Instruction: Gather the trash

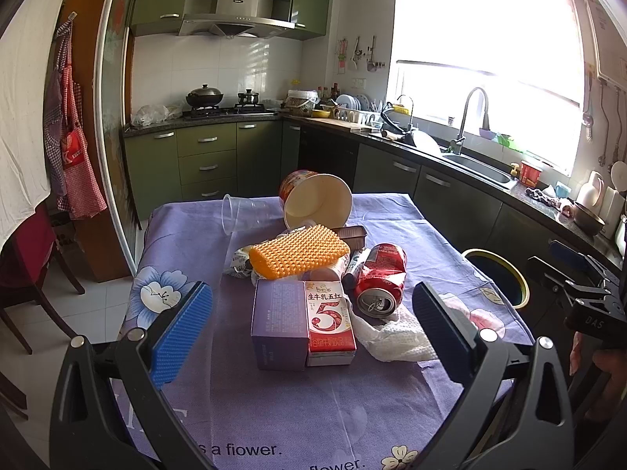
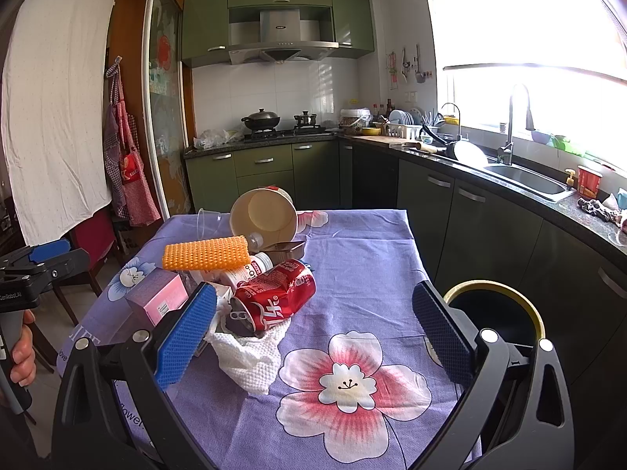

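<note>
A heap of trash lies mid-table: a purple box (image 1: pixel 279 323), a red-and-white milk carton (image 1: pixel 330 323), a crushed red can (image 1: pixel 381 280) (image 2: pixel 274 293), a white crumpled napkin (image 1: pixel 395 338) (image 2: pixel 250 356), an orange bumpy pad (image 1: pixel 299 250) (image 2: pixel 205 252), a tipped paper bowl (image 1: pixel 317 199) (image 2: pixel 263 211), a clear plastic cup (image 1: pixel 241 213) and a brown tray (image 1: pixel 350 234). A black bin with a yellow rim (image 1: pixel 499 280) (image 2: pixel 497 313) stands at the table's right edge. My left gripper (image 1: pixel 313 329) is open, in front of the boxes. My right gripper (image 2: pixel 313 329) is open, its left pad beside the can.
The table has a purple flowered cloth (image 2: pixel 352 258). Dark green cabinets and a counter with a sink (image 2: pixel 525 180) run along the right and back. A red chair (image 1: pixel 27 258) stands left of the table. The other gripper shows at each view's edge.
</note>
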The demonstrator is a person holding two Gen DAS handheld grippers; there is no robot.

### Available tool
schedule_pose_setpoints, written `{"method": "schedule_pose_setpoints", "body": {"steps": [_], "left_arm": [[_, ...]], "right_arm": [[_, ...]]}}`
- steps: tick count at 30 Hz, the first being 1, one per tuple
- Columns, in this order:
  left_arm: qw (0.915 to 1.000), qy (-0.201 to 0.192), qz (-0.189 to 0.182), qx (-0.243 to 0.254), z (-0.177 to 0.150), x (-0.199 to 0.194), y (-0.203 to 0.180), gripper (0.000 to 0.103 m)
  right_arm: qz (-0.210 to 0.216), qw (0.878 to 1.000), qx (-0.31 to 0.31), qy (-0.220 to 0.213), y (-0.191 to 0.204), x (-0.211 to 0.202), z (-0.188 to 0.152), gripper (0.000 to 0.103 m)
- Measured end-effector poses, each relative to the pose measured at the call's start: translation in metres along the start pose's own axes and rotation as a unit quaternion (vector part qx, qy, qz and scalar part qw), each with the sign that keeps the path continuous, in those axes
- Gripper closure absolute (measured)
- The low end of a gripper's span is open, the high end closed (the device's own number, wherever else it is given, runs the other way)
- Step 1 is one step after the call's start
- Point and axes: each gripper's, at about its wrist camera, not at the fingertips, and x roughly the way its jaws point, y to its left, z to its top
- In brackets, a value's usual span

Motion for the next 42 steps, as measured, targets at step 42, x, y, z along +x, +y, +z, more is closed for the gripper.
{"method": "schedule_pose_setpoints", "body": {"steps": [42], "left_arm": [[1.0,0.004,-0.001,0.001,-0.0032,0.0029,0.0,0.006]], "right_arm": [[0.001,1.0,0.002,0.002,-0.0013,0.0012,-0.0007,0.004]]}}
